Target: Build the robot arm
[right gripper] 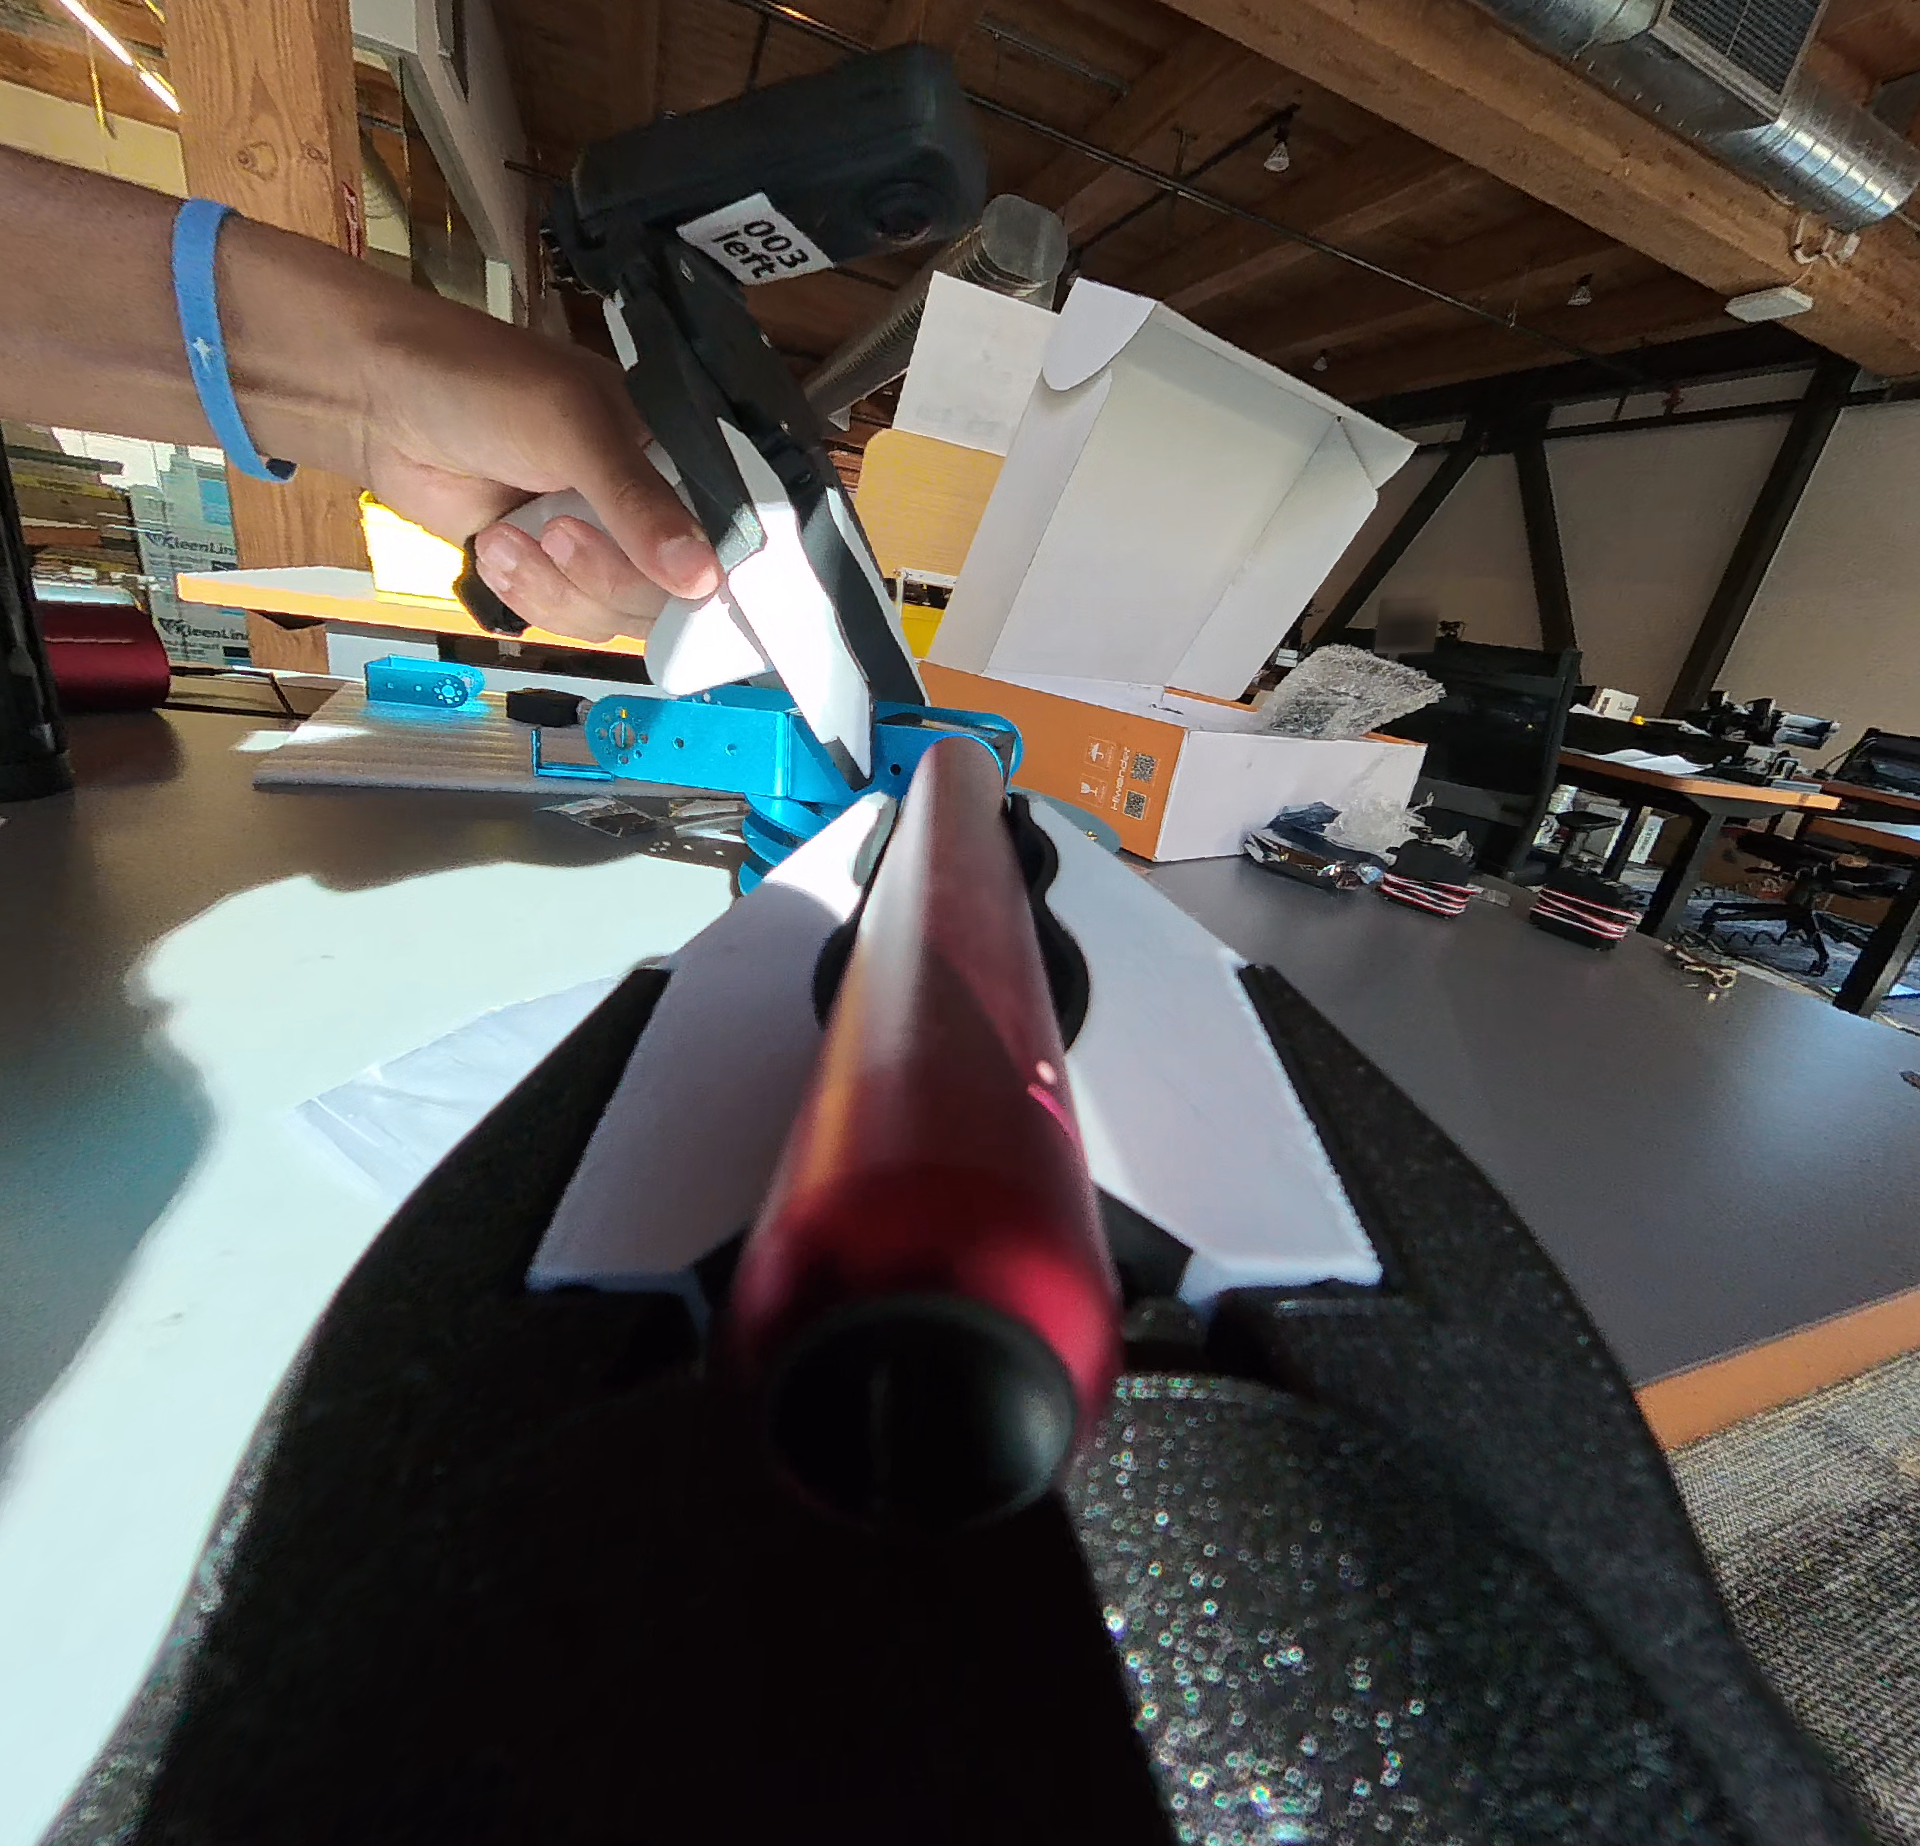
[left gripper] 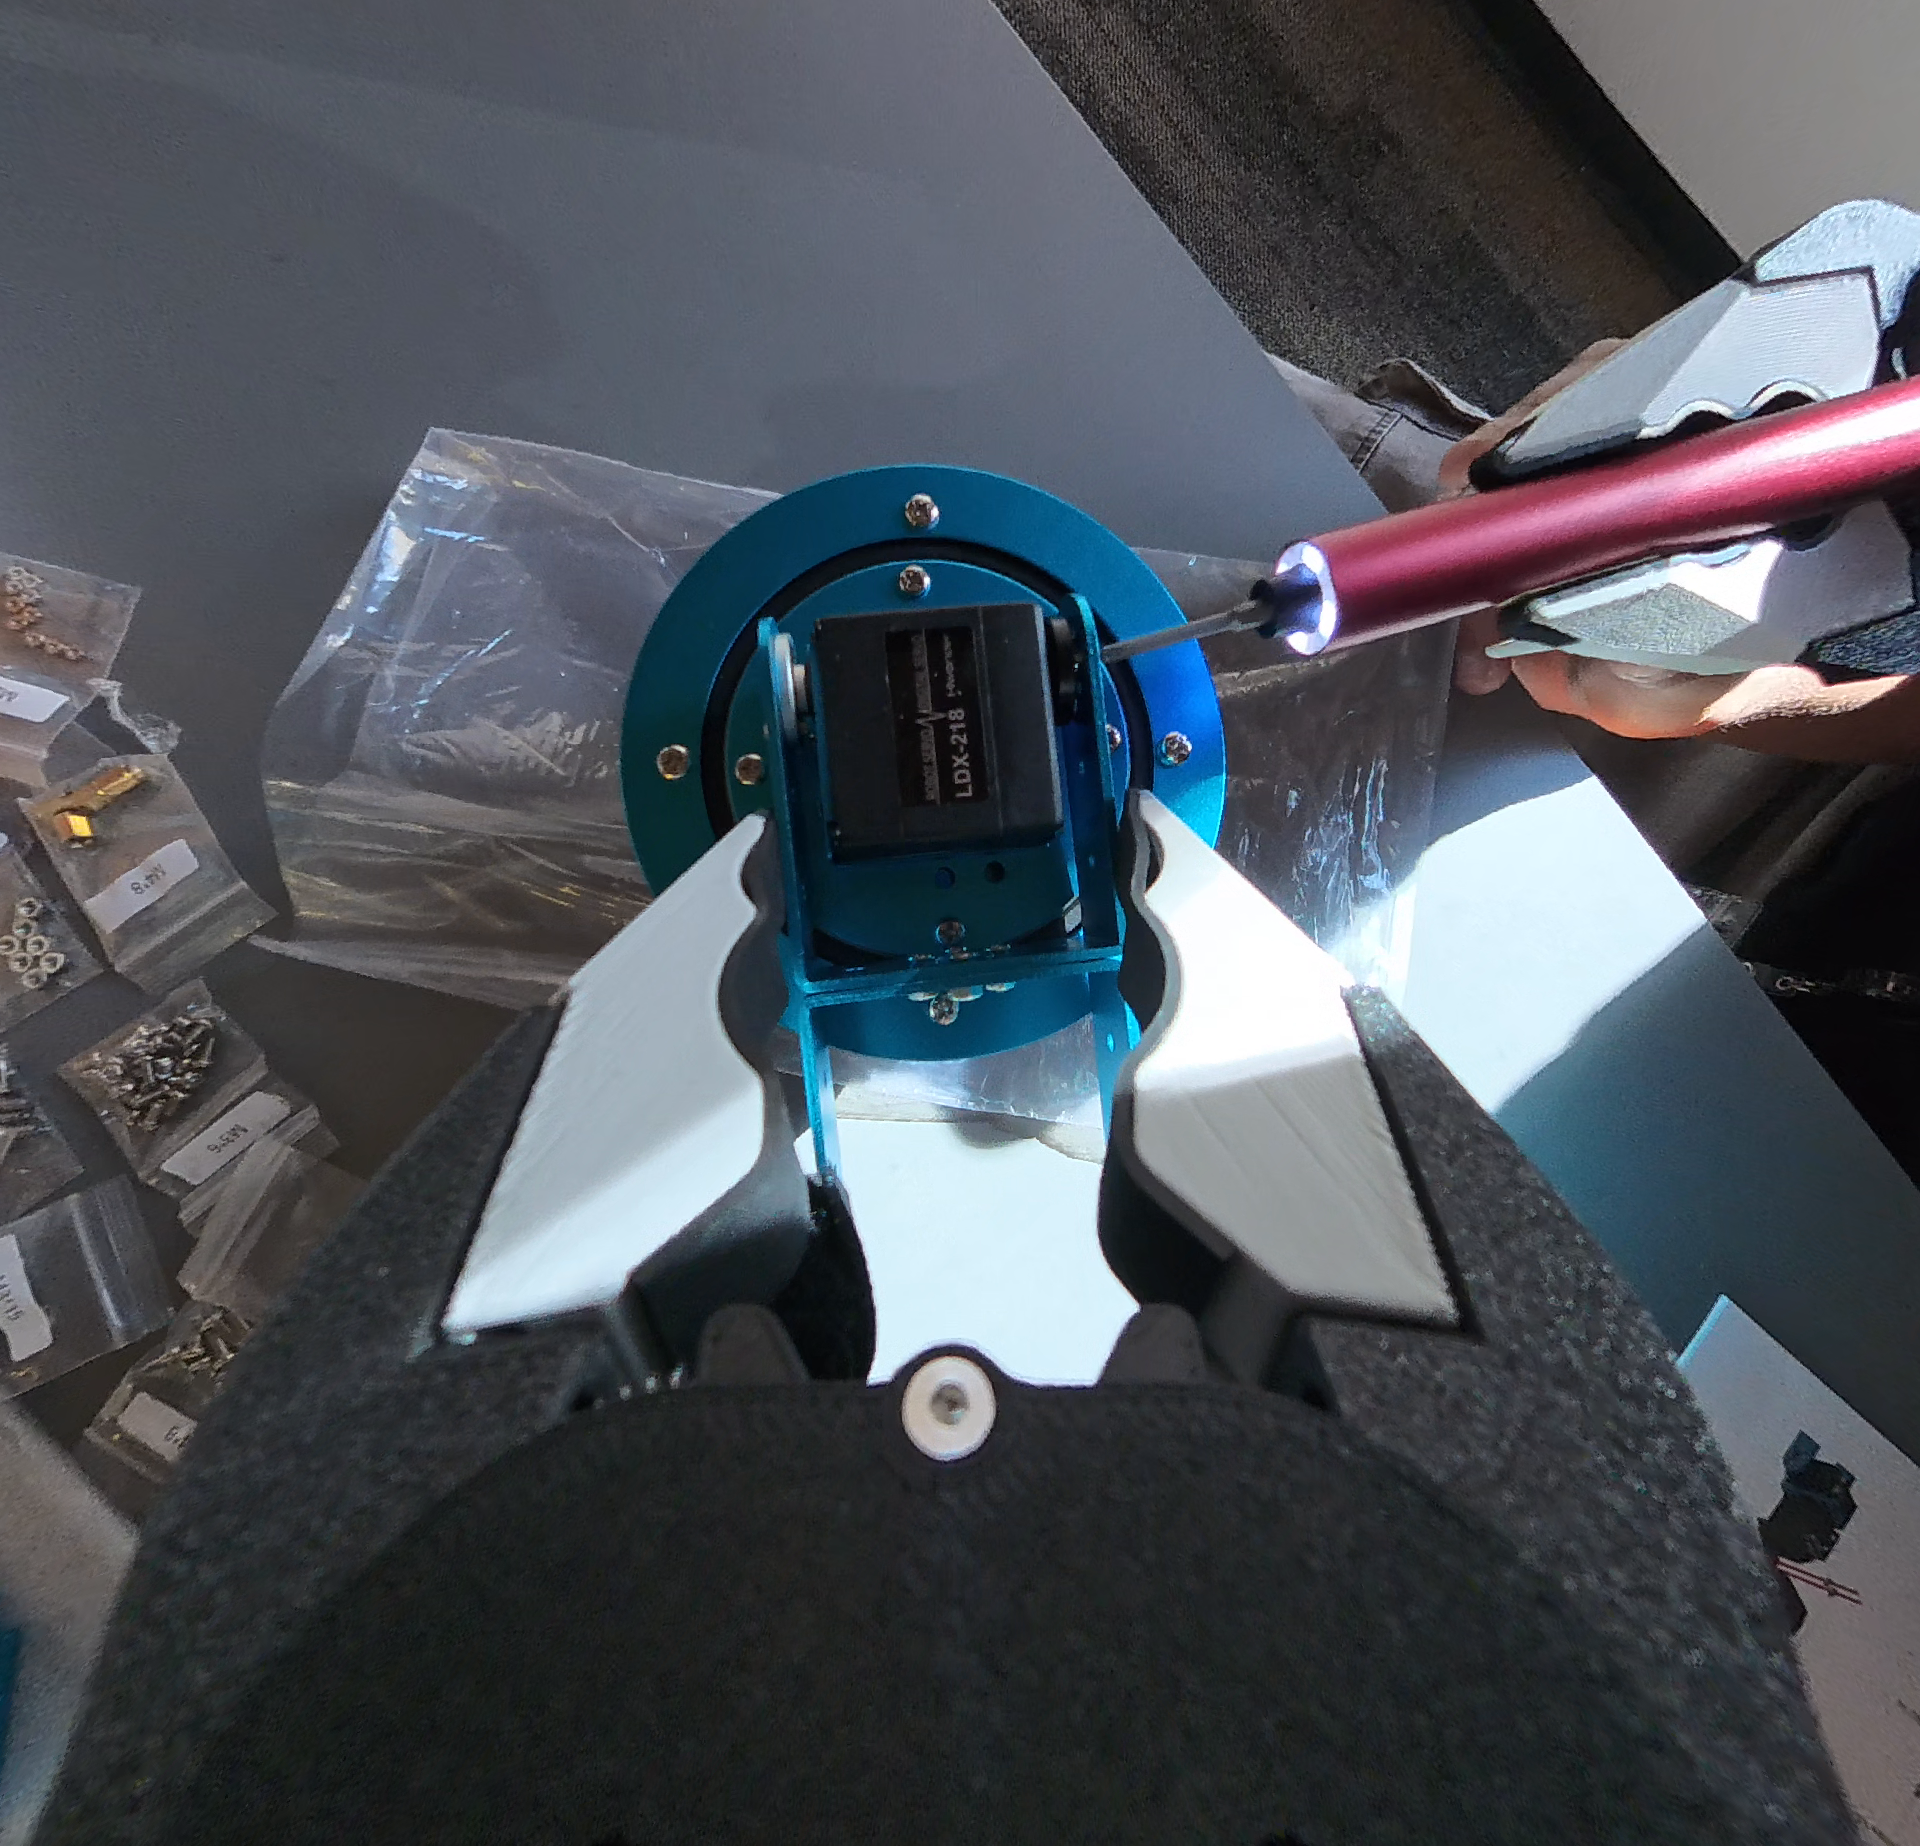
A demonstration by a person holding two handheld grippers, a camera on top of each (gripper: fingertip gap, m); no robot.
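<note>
My left gripper (left gripper: 951,820) is shut on a blue metal bracket (left gripper: 956,955), with one white finger on each side plate. The bracket holds a black servo (left gripper: 925,726) and stands on a round blue base (left gripper: 1184,674). My right gripper (right gripper: 951,809) is shut on a red electric screwdriver (right gripper: 935,1069) that runs forward between its fingers. In the left wrist view the screwdriver (left gripper: 1558,539) has its tip light on, and its bit (left gripper: 1153,643) touches the bracket's right side plate. The right wrist view shows the left gripper (right gripper: 831,716) coming down onto the bracket (right gripper: 707,747).
Several small bags of screws and nuts (left gripper: 135,965) lie at the left, and a clear plastic bag (left gripper: 468,705) lies under the base. An open white and orange box (right gripper: 1143,653), wired servos (right gripper: 1434,882) and loose blue parts (right gripper: 426,684) sit farther off. The table edge (right gripper: 1766,1381) is at the right.
</note>
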